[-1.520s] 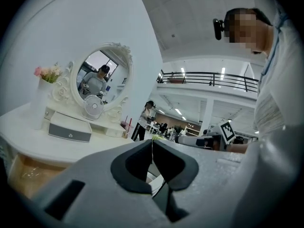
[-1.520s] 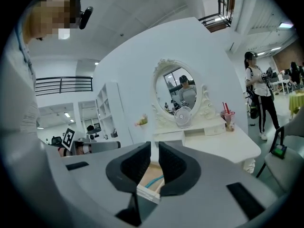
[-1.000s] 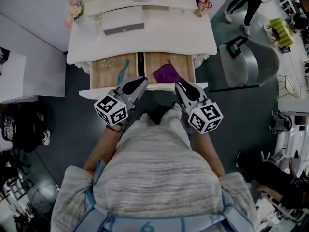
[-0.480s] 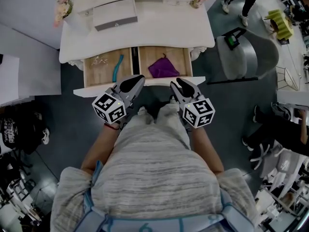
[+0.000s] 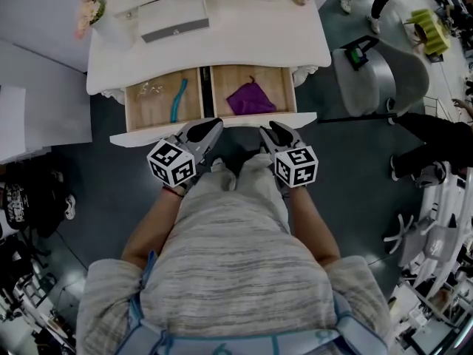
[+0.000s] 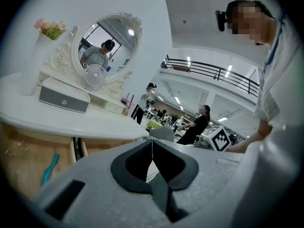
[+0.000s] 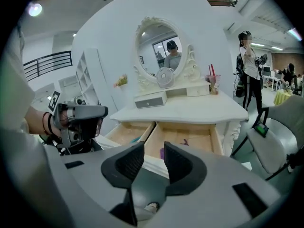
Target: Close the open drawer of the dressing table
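Observation:
The white dressing table (image 5: 222, 46) has its wide drawer (image 5: 148, 136) pulled out toward me. The drawer's left half holds a teal tool (image 5: 177, 99) and its right half a purple cloth (image 5: 250, 99). My left gripper (image 5: 215, 126) hovers just in front of the drawer's white front, left of centre, with its pads (image 6: 153, 152) touching and nothing between them. My right gripper (image 5: 266, 132) is beside it on the right. Its jaws are opening and the gap (image 7: 154, 156) between them is empty. In the right gripper view the open drawer (image 7: 183, 136) lies straight ahead.
On the tabletop stand an oval mirror (image 7: 160, 47), a small fan (image 7: 165, 76), a grey-fronted box (image 5: 174, 17), a flower vase (image 5: 90, 9) and a cup with a straw (image 7: 212, 83). A grey chair (image 5: 369, 83) stands right of the table. People stand at the far right.
Both grippers have sunk lower in front of the drawer's front panel. The drawer is still pulled out, with its contents unmoved.

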`<state>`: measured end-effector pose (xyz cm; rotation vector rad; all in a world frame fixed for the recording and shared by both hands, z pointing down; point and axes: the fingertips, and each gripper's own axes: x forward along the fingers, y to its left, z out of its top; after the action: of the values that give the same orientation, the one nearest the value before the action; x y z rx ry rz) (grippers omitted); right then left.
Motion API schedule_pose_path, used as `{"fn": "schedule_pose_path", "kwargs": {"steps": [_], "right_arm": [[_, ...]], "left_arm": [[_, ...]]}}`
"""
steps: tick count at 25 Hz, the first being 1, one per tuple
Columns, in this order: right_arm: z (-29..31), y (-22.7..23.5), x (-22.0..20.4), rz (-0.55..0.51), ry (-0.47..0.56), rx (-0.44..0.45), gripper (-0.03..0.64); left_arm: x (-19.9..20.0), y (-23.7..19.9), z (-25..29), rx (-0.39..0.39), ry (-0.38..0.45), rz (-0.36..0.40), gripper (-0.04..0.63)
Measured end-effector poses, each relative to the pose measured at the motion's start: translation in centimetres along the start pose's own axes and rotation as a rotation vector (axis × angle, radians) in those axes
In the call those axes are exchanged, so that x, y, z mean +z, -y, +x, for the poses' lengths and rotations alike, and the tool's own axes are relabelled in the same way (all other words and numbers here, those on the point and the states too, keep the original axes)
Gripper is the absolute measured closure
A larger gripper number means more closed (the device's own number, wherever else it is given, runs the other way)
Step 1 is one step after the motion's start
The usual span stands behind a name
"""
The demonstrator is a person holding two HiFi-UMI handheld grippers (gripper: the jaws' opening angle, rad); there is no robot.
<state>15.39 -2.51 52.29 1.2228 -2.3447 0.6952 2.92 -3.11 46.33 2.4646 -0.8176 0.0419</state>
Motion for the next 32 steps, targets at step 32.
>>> {"fn": "schedule_pose_path", "kwargs": {"steps": [32], "right_arm": [[5.9, 6.1, -14.0, 0.123, -0.336, -0.135, 0.495]], "left_arm": [[-4.8, -0.4, 0.6, 0.010, -0.090, -0.064, 0.580]]}}
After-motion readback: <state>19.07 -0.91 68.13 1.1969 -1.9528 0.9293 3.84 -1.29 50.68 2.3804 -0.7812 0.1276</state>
